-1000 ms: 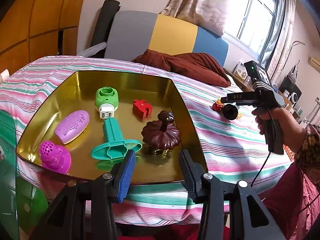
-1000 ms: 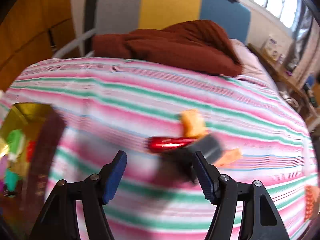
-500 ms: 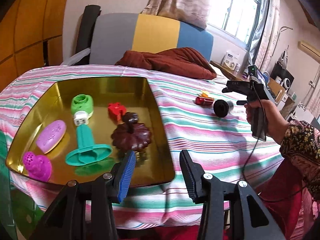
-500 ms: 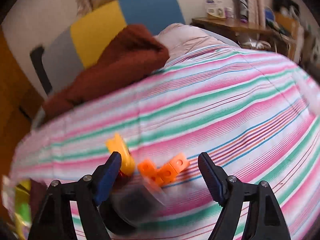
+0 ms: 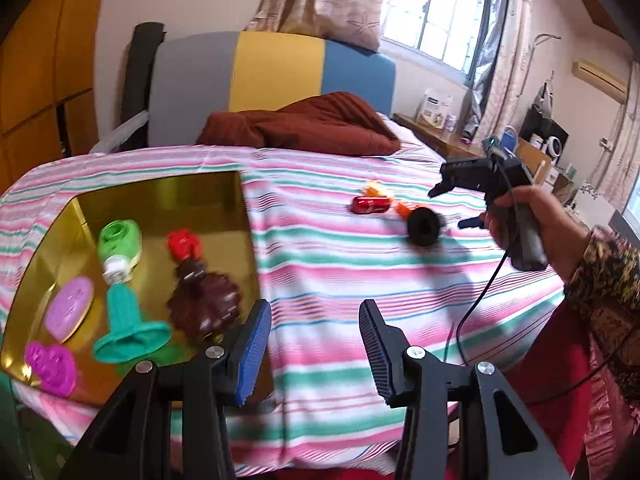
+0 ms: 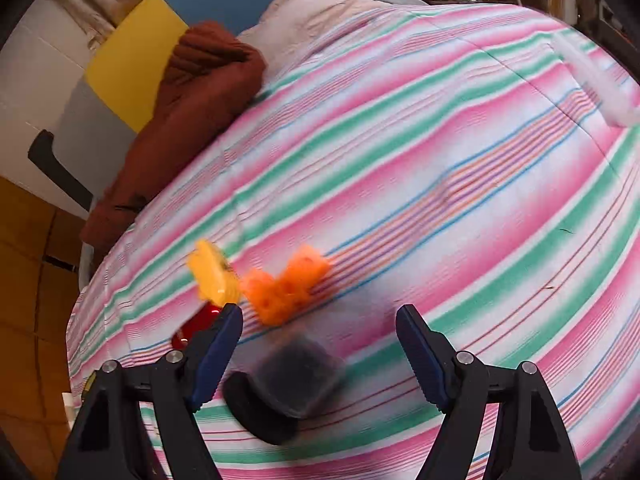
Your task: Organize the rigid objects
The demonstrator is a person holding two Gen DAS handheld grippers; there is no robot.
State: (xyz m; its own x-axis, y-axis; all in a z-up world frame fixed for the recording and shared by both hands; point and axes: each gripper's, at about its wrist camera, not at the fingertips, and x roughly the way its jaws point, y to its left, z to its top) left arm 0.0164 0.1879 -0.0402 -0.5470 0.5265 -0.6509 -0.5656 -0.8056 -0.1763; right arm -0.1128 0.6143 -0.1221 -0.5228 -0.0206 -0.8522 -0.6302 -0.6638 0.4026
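Note:
A gold tray (image 5: 216, 192) lies at the left of the striped bed and holds a green plug-in (image 5: 120, 240), a red piece (image 5: 182, 242), a brown lidded pot (image 5: 204, 304), a teal stand (image 5: 128, 320) and two purple pieces. On the bed lie a red can (image 5: 370, 204), a black cup (image 5: 423, 231), an orange block (image 6: 286, 286) and a yellow piece (image 6: 212, 272). My left gripper (image 5: 316, 344) is open and empty at the tray's near right corner. My right gripper (image 6: 320, 344) is open above the black cup (image 6: 288, 384), which lies on its side between the fingers.
A brown blanket (image 5: 312, 124) lies at the head of the bed before a grey, yellow and blue headboard (image 5: 276, 68). A bedside shelf with boxes (image 5: 436, 108) stands at the right. The striped bedspread (image 6: 440, 160) stretches beyond the small objects.
My left gripper has swung right, so the tray moved to the left of its view. My right gripper has turned and dropped toward the black cup, which now lies between its open fingers.

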